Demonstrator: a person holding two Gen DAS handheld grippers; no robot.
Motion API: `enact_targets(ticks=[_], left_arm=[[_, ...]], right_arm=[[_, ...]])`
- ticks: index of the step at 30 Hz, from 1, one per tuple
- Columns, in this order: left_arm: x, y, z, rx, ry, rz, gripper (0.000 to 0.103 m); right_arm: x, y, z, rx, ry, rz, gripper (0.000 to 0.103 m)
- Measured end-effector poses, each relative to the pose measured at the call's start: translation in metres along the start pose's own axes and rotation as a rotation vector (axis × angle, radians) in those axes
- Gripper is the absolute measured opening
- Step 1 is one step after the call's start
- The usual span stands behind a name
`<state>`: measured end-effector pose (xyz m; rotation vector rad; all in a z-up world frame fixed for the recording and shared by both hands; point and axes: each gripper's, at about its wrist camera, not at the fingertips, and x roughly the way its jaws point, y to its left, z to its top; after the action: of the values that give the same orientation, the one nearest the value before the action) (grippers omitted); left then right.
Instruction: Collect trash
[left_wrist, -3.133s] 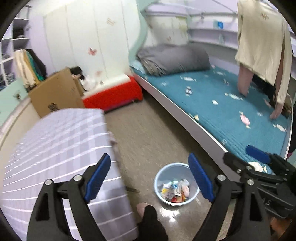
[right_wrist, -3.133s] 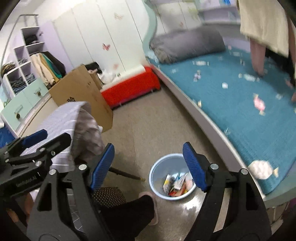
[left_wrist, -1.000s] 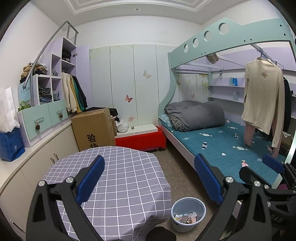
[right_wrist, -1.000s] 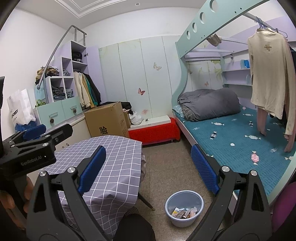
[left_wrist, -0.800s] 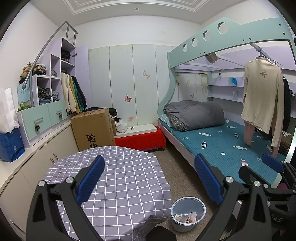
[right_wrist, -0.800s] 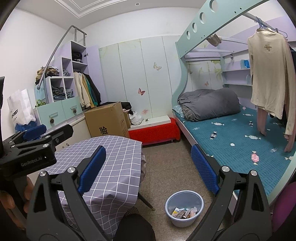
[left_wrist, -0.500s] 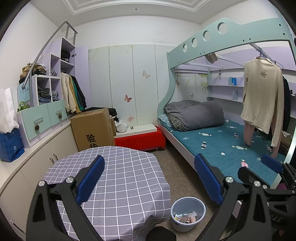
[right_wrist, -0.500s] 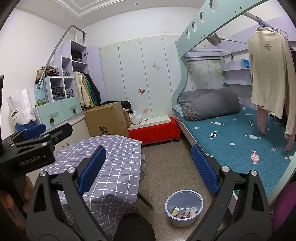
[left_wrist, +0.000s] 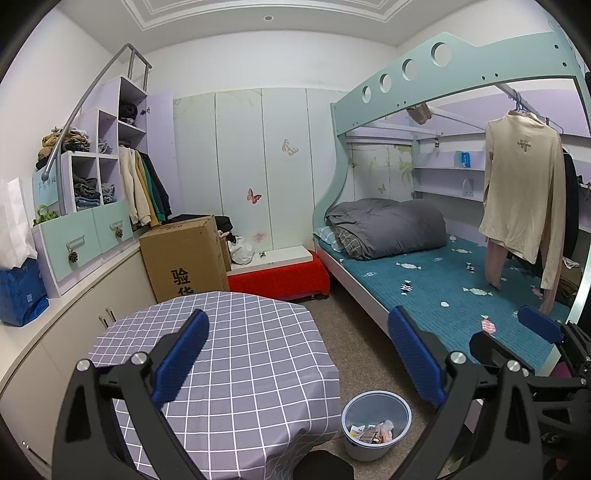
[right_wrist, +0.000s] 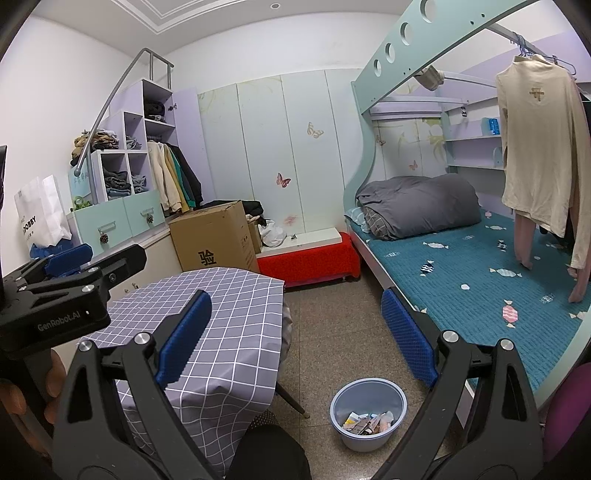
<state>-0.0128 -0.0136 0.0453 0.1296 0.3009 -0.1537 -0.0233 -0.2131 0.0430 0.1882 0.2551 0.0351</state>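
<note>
Reading "GenRobot.AI", left claw (right_wrist: 70, 258) gapes beside "DOBBY" bag (right_wrist: 38, 218).

My two feeds are bright and evenly lit from overhead; a recessed ceiling light (left_wrist: 268, 17) shows near the top. Shadows are soft, glare is slight on the floor. Focus is sharp throughout. Fisheye distortion bends the bunk frame (right_wrist: 436, 40), and black vignetting fills the corners.
</note>
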Motion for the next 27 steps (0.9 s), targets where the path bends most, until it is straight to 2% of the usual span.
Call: enact_targets(ticks=[27], left_arm=[[0.002,0.008,0.002,0.014,0.003,-0.003,0.096]], right_arm=[[0.005,-0.018,-0.002,0.016,0.004,0.0,0.091]])
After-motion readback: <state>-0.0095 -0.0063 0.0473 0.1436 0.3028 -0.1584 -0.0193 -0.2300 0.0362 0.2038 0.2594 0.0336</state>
